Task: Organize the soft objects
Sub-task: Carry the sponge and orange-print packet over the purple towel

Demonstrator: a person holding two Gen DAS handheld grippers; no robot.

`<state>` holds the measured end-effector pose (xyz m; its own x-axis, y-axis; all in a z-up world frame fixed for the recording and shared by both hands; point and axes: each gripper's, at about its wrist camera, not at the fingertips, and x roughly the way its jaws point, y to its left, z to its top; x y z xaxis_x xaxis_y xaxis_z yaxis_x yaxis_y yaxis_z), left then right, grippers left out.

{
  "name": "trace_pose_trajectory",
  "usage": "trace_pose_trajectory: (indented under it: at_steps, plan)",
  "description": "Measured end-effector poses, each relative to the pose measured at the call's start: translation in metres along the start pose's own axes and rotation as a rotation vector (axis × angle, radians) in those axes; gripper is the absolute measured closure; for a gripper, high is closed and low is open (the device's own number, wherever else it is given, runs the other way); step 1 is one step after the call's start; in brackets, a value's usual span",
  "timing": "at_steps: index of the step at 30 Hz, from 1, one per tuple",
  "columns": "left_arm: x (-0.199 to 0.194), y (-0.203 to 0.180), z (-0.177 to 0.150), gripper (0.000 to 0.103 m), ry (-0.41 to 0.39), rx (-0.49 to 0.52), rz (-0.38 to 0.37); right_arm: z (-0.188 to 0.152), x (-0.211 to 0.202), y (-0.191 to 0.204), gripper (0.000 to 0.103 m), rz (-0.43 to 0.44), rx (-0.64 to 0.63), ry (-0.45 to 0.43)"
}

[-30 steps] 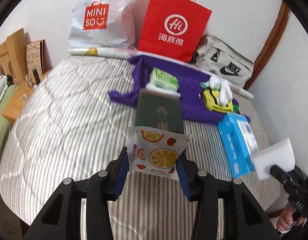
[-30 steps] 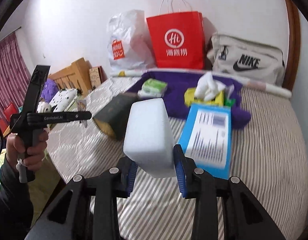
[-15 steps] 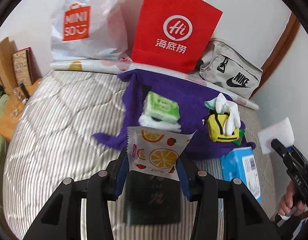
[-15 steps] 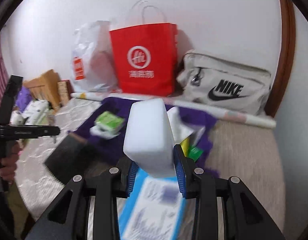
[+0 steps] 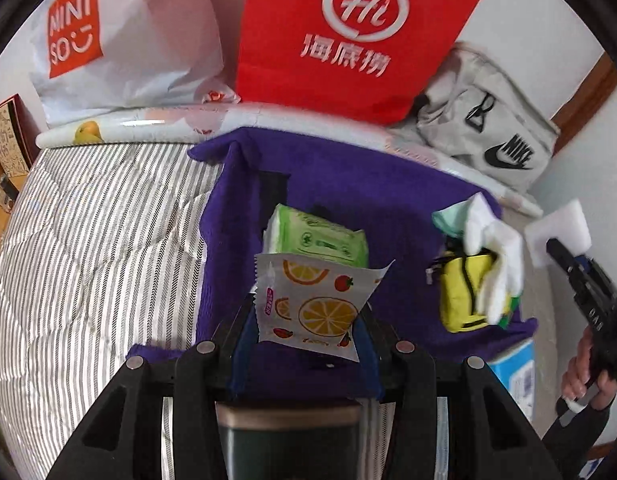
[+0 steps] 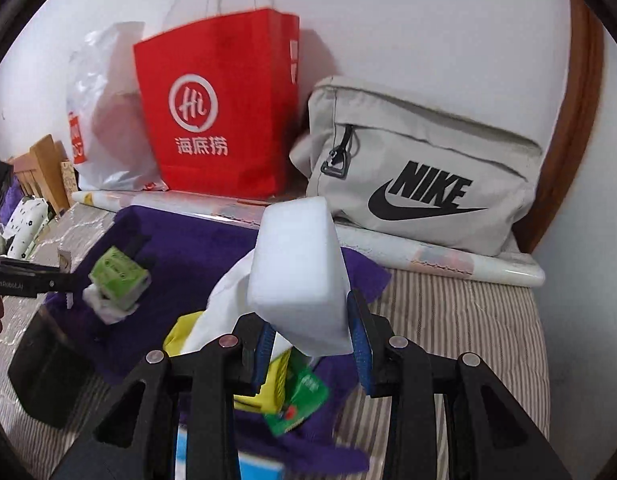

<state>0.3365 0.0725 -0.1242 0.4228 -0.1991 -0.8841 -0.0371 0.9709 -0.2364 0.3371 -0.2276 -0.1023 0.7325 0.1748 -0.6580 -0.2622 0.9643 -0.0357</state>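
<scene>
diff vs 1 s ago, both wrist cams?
Both tongs advanced over the bed toward the bags at the wall: the purple cloth now lies under them. Nothing grabbed or released. Left tongs still clamp the fruit-print packet; right tongs still clamp the white sponge. Items on the cloth unmoved.

Both views: even, soft daylight, moderately bright; source not visible. Strong fisheye bending, black vignette in all corners. White wall (image 6: 428, 20) slightly washed out but not clipped. Red paper bag (image 6: 220, 112) throws a soft-edged shadow on the wall to its right. Left wrist view: motion smear on the red bag's lettering and on the purple cloth (image 5: 348, 184) edge; striped bedcover (image 5: 88, 240) lines curve toward the rim. Right wrist view: lower foreground blurred, white sponge (image 6: 300, 268) near-featureless, faint sheen on the plastic bag (image 6: 104, 92)
</scene>
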Motion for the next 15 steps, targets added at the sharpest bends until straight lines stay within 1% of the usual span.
trace_pose_trajectory:
  at_steps: [5, 9, 11, 12, 14, 15]
  plan:
    - [0.021, 0.0, 0.004, 0.057, 0.056, -0.006, -0.009, 0.004, 0.028, 0.006, 0.068, 0.014, -0.038, 0.048]
    - [0.028, -0.002, 0.004, 0.057, 0.066, -0.002, -0.004, 0.007, 0.04, 0.008, 0.068, -0.024, -0.076, 0.07]
    - [0.03, -0.002, 0.006, 0.056, 0.07, -0.009, -0.005, 0.007, 0.046, 0.01, 0.068, -0.013, -0.086, 0.087]
    - [0.03, -0.002, 0.007, 0.053, 0.072, -0.011, -0.009, 0.008, 0.046, 0.011, 0.066, -0.004, -0.092, 0.09]
    - [0.031, -0.003, 0.007, 0.043, 0.081, -0.009, -0.017, 0.008, 0.045, 0.013, 0.06, 0.02, -0.105, 0.09]
    - [0.031, -0.003, 0.007, 0.041, 0.086, -0.005, -0.016, 0.008, 0.044, 0.014, 0.052, 0.038, -0.108, 0.087]
